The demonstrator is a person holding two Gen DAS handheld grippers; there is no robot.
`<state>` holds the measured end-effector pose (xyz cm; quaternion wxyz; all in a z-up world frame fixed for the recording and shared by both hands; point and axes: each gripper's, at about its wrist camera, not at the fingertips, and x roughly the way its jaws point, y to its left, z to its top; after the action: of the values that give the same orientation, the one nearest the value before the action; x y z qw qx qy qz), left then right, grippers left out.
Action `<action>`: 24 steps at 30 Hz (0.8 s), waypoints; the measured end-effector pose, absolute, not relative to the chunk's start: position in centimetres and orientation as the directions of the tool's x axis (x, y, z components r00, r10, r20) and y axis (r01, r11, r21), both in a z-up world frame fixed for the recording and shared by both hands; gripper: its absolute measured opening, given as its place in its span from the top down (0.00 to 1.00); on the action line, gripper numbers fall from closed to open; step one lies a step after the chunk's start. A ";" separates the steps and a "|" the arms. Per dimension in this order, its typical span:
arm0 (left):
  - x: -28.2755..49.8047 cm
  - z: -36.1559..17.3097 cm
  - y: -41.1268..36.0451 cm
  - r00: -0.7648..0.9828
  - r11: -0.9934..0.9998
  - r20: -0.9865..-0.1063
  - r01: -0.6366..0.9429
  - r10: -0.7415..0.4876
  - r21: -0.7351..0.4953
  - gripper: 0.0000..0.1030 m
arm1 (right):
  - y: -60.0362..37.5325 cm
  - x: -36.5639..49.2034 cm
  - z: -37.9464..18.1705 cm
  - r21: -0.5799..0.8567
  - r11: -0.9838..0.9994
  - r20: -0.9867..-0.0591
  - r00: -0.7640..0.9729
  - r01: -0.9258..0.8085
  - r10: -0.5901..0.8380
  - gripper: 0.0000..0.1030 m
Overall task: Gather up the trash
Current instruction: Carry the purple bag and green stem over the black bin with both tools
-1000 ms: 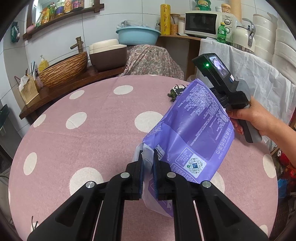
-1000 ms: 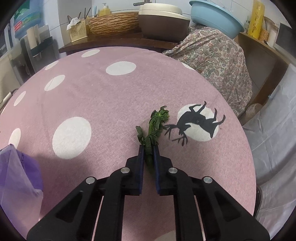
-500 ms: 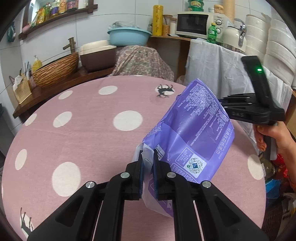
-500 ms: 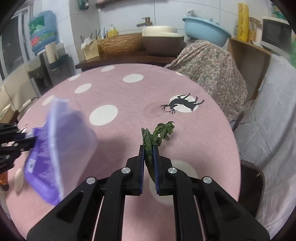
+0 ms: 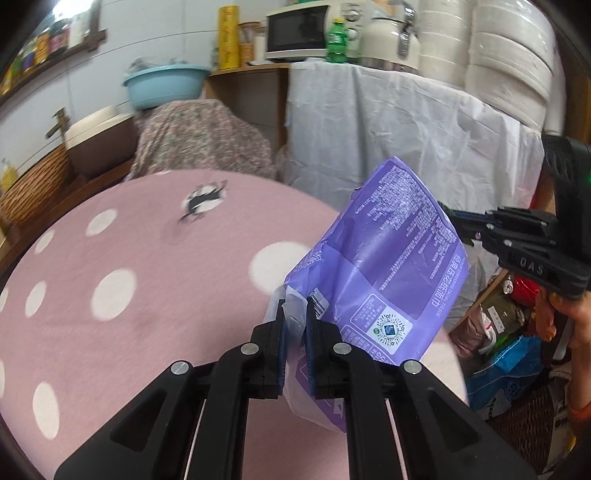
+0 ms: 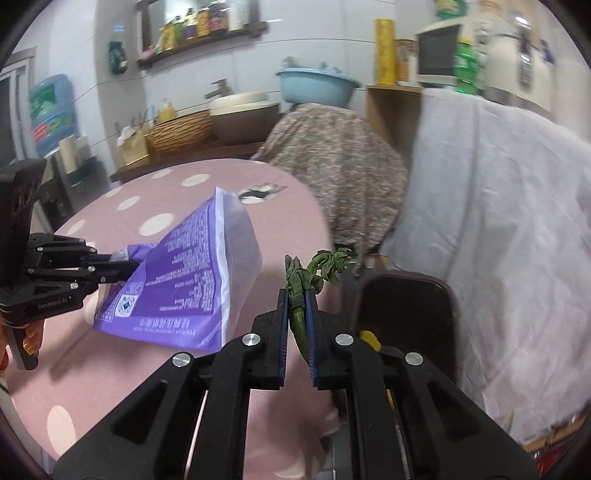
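Observation:
My left gripper [image 5: 294, 319] is shut on an empty purple tissue wrapper [image 5: 384, 273], which sticks up to the right above the pink dotted table [image 5: 147, 280]. The same wrapper [image 6: 192, 280] shows at the left of the right wrist view, held by the left gripper [image 6: 129, 266]. My right gripper [image 6: 297, 306] is shut on a wilted green vegetable stalk [image 6: 306, 277], held in the air past the table's right edge, above a dark bin [image 6: 406, 310]. In the left wrist view the right gripper [image 5: 454, 218] pokes out from behind the wrapper, a hand [image 5: 561, 317] on its handle.
A chair under flowered cloth [image 6: 332, 158] and a white sheet [image 6: 498, 206] over a counter stand beyond the table. Bags and clutter [image 5: 506, 347] lie on the floor at the right. A microwave [image 5: 299, 31], a basin [image 5: 162, 85] and a basket [image 6: 181, 129] line the back.
The right gripper has lifted the green stalk off the table and carried it right, over the edge toward the dark bin. The left gripper with the wrapper has swung right as well.

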<state>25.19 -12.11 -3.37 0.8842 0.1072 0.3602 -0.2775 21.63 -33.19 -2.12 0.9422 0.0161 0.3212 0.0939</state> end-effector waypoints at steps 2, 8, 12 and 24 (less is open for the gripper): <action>25.7 -3.2 -14.9 0.578 0.805 -0.698 0.593 -0.423 0.003 0.91 | -35.4 20.8 -2.9 0.111 0.987 -0.606 0.779 -0.116 0.160 0.90; 27.5 -3.1 -22.1 0.555 0.771 -0.719 0.636 -0.418 0.043 0.91 | -40.8 19.2 -5.9 0.132 0.990 -0.637 0.770 0.048 0.047 0.90; 29.0 -3.5 -26.4 0.524 0.754 -0.749 0.655 -0.407 0.049 0.91 | -43.4 18.2 -8.1 0.148 0.980 -0.657 0.754 0.136 -0.006 0.90; 33.3 -8.7 -36.3 0.430 0.748 -0.862 0.657 -0.269 0.094 0.91 | -46.9 16.2 -11.3 0.195 0.955 -0.694 0.719 0.224 -0.027 0.90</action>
<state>33.26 -36.32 -8.71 0.8179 0.2141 0.4529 -0.2830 16.24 -46.92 -11.33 0.9174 0.1340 0.3684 -0.0684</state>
